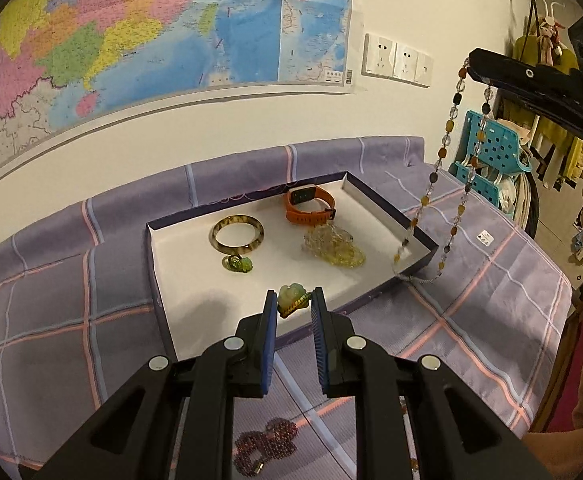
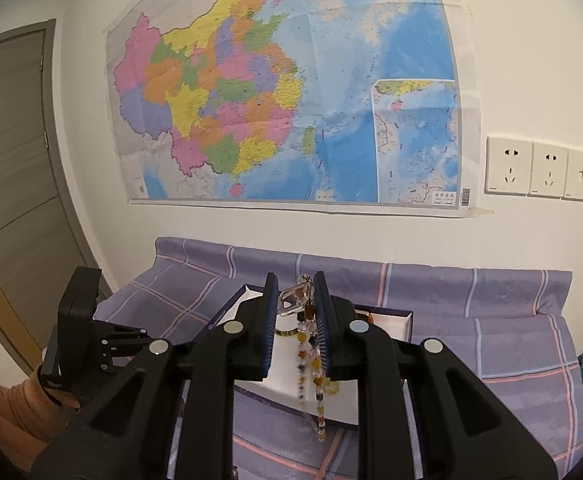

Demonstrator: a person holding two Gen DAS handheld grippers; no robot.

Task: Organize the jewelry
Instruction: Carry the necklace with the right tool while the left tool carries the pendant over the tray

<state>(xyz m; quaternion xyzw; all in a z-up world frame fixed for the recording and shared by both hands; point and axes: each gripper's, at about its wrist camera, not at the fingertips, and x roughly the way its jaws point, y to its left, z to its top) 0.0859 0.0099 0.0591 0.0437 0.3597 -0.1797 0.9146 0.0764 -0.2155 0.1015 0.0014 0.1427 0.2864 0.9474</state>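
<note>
L hand-held gripper (image 1: 294,300) was clamped on a small green pendant (image 1: 291,293) w/ a yellow-green cord bit, held above the near edge of the tray (image 1: 375,204). Pendant's long axis ran roughly 10-to-4 o'clock in the left view, cord end toward 7.

R hand-held gripper (image 2: 296,298) was clamped on the top of a bead necklace (image 2: 311,364). In the left view the R one (image 1: 476,65) sat at approx 2 o'clock, up high, and the necklace (image 1: 447,152) hung from it as a doubled strand, long axis near vertical, leaning down toward 7 o'clock. Its low end reached the tray's right corner; one strand fell inside the wall, the other outside onto the cloth (image 1: 491,280). Whether the bottom beads touched the tray floor: can't tell. In the right view the strands dropped straight to 6 o'clock betw the pads, w/ a clear clasp-like piece at top.

Tray lay on the desk on the purple checked cloth, open, white inside, dark rim. Inside: a mottled bangle (image 1: 236,234) lying flat at approx 10 o'clock of tray centre, a small green stone piece (image 1: 238,264) just beside its near edge, an orange watch (image 1: 309,204) at the far side w/ strap looped, and a pale yellow-clear bead heap (image 1: 333,246) just in front of the watch.

A dark red bead bracelet (image 1: 265,446) lay on the cloth at 6 o'clock, under the L gripper's arms, outside the tray.
</note>
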